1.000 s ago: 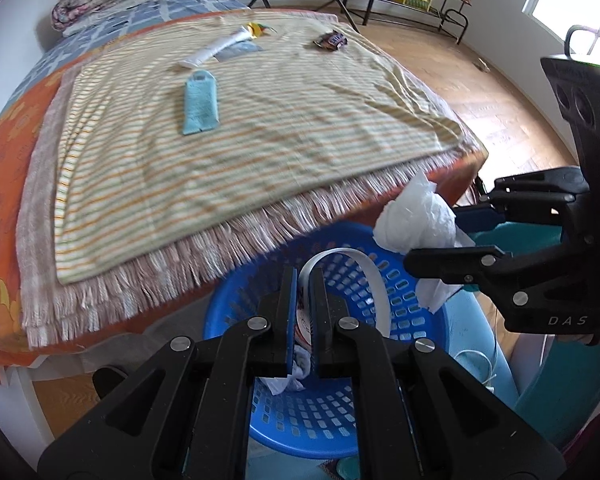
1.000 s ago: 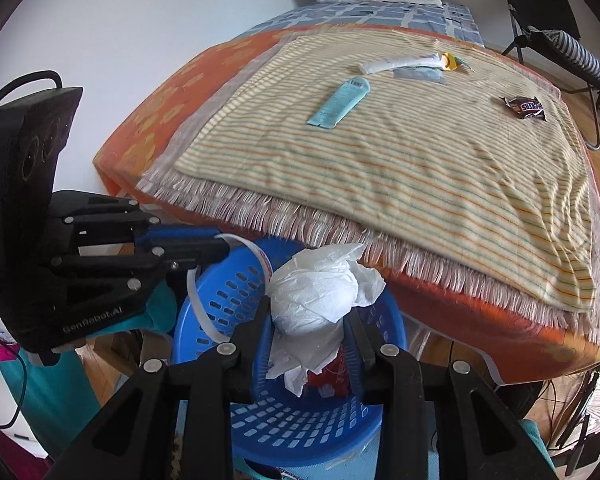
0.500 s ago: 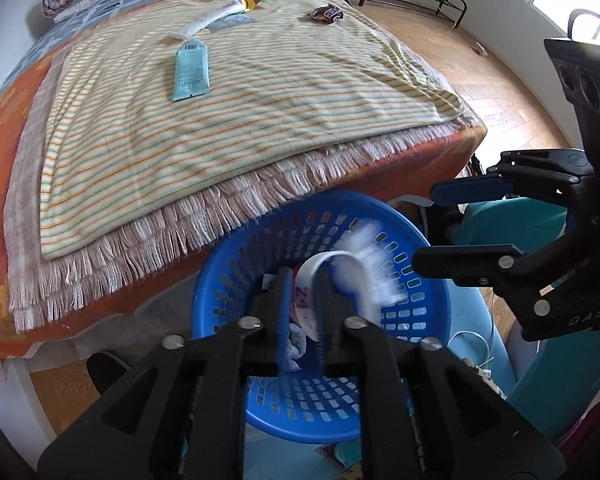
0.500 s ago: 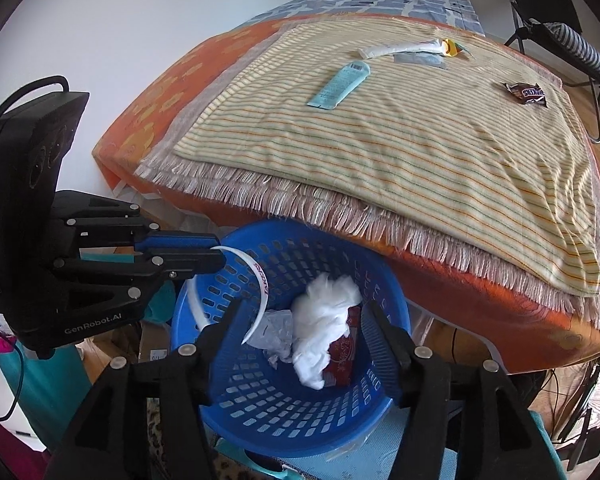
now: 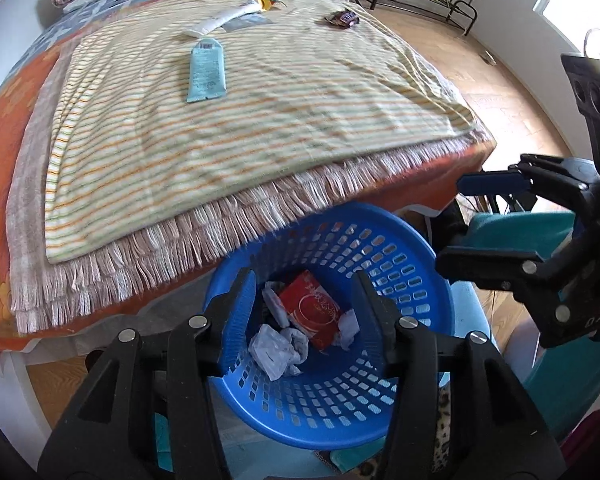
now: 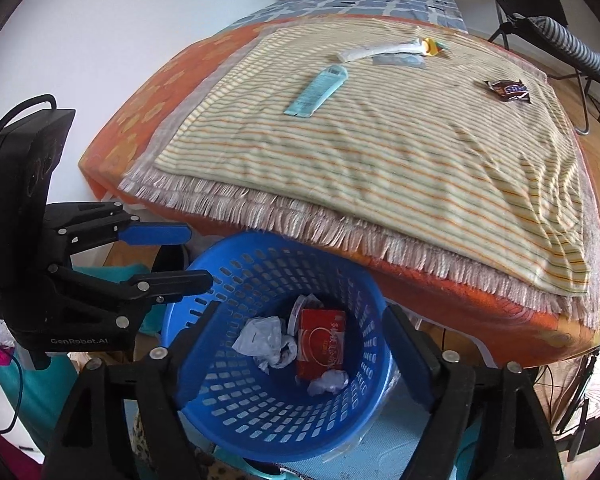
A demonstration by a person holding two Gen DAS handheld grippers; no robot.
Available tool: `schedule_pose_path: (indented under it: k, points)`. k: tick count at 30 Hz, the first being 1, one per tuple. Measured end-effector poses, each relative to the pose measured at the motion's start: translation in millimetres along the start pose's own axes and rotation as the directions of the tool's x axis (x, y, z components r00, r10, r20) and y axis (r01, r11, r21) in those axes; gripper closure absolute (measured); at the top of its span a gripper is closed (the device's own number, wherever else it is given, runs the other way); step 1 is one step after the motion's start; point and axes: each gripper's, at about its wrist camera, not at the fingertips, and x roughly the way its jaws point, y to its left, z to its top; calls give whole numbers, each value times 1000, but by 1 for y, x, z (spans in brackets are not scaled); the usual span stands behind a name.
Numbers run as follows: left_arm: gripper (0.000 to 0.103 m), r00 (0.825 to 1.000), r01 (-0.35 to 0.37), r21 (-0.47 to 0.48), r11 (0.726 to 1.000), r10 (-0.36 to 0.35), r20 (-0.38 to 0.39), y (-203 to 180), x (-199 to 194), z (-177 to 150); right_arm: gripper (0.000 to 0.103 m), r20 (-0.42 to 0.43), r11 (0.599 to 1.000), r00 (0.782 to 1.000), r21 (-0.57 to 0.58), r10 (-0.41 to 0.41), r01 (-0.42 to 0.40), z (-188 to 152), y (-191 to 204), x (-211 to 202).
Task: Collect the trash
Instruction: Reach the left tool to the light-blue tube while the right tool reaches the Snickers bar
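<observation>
Both tongs hung wide open and empty over the blue basket.

The left tongs (image 5: 304,300) and right tongs (image 6: 300,344) gripped nothing above the blue basket (image 6: 260,264), which sat below the fringed edge of the bed (image 6: 380,152). Inside the basket lay a red box (image 6: 322,340) among crumpled white wrappers (image 6: 260,338). Beyond the basket, up on the bed, lay a light-blue packet (image 6: 316,90), a white tube (image 6: 376,51) and a chocolate wrapper (image 6: 508,90).

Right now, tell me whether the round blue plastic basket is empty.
Not empty: the round blue plastic basket holds a red carton and crumpled white wrappers.
</observation>
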Motion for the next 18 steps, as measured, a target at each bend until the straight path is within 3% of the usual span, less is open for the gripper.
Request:
schedule_pose_path:
  k: [18]
  points:
    - [52, 997, -39, -63, 997, 43, 64, 24, -9, 69, 11, 67, 991, 994, 115, -82, 74, 54, -42, -32]
